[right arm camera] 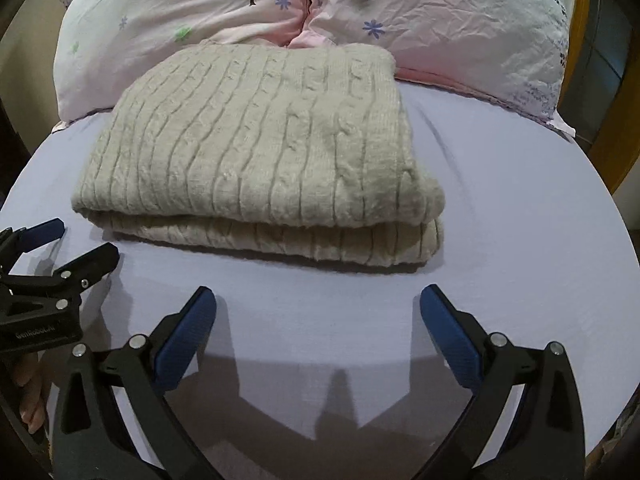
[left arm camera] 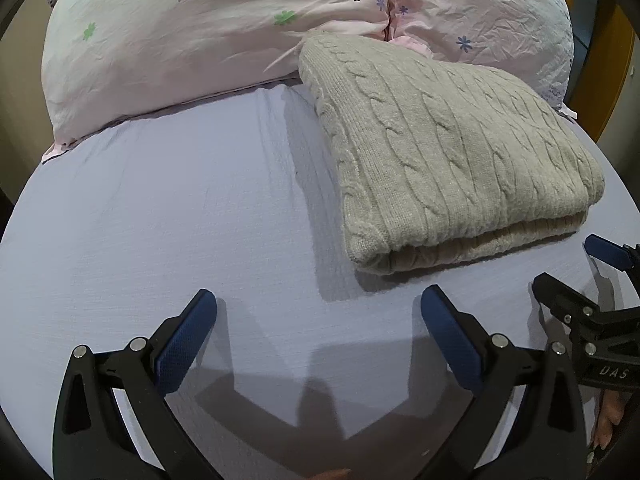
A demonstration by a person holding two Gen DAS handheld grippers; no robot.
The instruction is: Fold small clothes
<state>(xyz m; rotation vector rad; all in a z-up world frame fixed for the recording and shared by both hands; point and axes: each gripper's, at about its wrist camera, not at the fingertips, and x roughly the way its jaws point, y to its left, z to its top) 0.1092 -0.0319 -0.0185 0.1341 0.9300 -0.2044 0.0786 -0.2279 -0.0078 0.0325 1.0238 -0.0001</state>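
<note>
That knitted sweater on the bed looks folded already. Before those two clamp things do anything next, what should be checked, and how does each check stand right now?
1. Left gripper open and holding nothing: ok.
2. Right gripper open and holding nothing: ok.
3. Sweater folded into a flat stack, its layered edge toward the grippers: ok.
4. Sweater free of both grippers, a strip of bed sheet between them: ok.
5. Far edge of the sweater clear of the pillows: not ok, it appears to touch them.
6. Sleeves tucked neatly inside: cannot tell, hidden by the top layer.
</note>
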